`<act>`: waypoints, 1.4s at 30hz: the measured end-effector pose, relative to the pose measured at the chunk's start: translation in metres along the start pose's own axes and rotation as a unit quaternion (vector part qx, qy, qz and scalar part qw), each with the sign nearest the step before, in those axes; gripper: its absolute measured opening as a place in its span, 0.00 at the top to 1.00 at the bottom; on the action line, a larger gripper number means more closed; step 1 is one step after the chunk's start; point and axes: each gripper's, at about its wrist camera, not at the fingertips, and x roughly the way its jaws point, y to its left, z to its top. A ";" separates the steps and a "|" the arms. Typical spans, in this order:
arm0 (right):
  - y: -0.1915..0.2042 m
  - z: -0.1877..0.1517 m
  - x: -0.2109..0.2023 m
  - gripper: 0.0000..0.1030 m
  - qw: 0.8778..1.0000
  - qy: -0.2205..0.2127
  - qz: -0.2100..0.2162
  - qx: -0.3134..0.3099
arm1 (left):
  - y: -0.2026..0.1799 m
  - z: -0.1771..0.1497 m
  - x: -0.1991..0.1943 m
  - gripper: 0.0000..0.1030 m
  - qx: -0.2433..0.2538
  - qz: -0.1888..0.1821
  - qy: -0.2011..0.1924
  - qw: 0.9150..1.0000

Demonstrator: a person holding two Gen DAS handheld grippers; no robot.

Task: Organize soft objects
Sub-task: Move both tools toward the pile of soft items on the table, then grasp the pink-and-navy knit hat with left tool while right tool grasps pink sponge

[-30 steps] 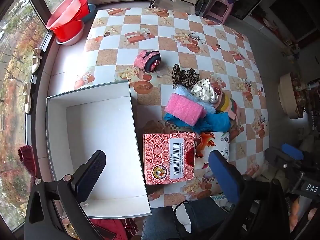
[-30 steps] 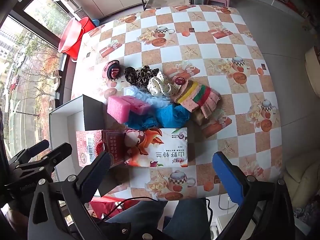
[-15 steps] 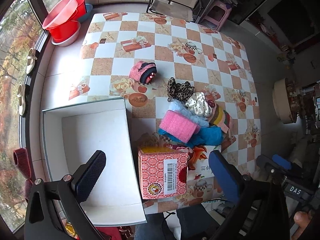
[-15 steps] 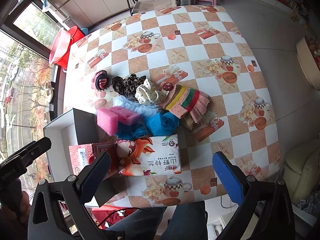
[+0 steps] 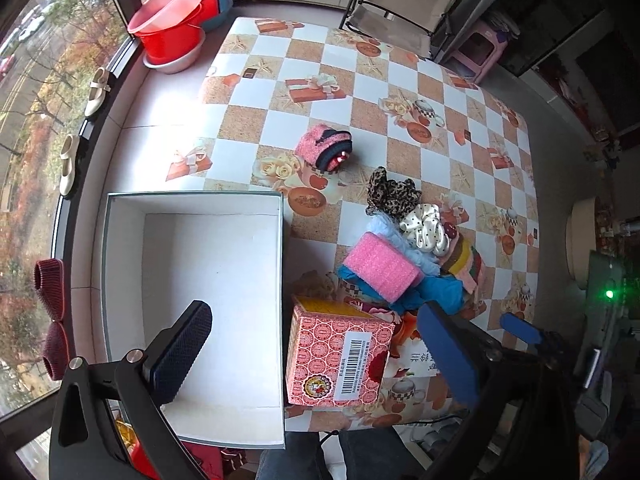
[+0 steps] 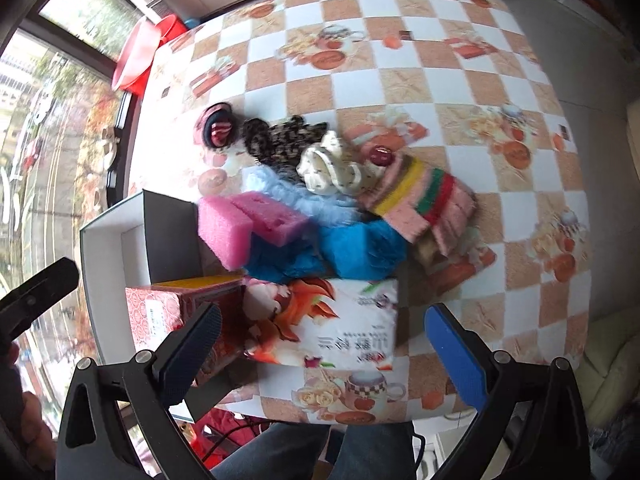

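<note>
A heap of soft things lies mid-table: a pink sponge (image 5: 380,266) (image 6: 248,228), blue cloth (image 6: 360,250), a leopard scrunchie (image 5: 390,192), a white dotted scrunchie (image 5: 426,230) and a striped knit piece (image 6: 424,200). A pink knit pouch (image 5: 324,152) lies apart, farther back. A white box (image 5: 192,280) stands open at the left with nothing in it. A red carton (image 5: 338,356) and a tissue pack (image 6: 332,320) sit at the near edge. My left gripper (image 5: 316,352) hovers open above the box and carton. My right gripper (image 6: 324,352) hovers open over the tissue pack.
The checkered tablecloth (image 5: 320,64) covers the table. Red and pink basins (image 5: 172,20) stand on the sill at the far left, with shoes (image 5: 96,92) beside them. A folding chair (image 5: 400,4) stands behind the table. The person's legs (image 6: 312,452) are at the near edge.
Both grippers have moved lower and closer to the table, so the objects look larger. The right view has shifted toward the tissue pack and blurred. Nothing on the table has moved.
</note>
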 end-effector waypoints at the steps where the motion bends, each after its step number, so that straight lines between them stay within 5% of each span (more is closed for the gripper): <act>1: 0.007 0.003 0.007 0.01 1.000 0.007 0.002 -0.012 | 0.001 0.000 0.000 0.00 -0.003 0.002 -0.002 1.000; 10: 0.074 0.047 0.086 0.01 0.992 0.040 0.049 -0.106 | -0.006 -0.003 0.015 0.00 -0.022 0.052 0.026 0.998; 13: 0.078 0.060 0.117 0.01 0.991 0.054 0.007 -0.123 | -0.019 0.004 0.019 0.00 -0.011 0.049 0.025 0.998; 16: 0.045 0.079 0.114 0.01 0.994 0.015 -0.051 -0.095 | -0.035 0.017 0.024 0.00 -0.001 0.042 0.024 0.999; 23: -0.090 0.124 0.067 0.01 0.993 -0.027 -0.109 0.041 | -0.070 0.071 0.039 0.00 0.006 0.037 0.009 0.999; 27: -0.142 0.126 0.050 0.01 0.992 -0.027 -0.087 0.086 | -0.072 0.112 0.062 0.00 -0.020 0.042 -0.003 0.999; 42: -0.150 0.125 0.077 0.01 0.994 -0.001 0.011 0.111 | -0.025 0.157 0.192 0.00 -0.124 0.084 0.071 0.986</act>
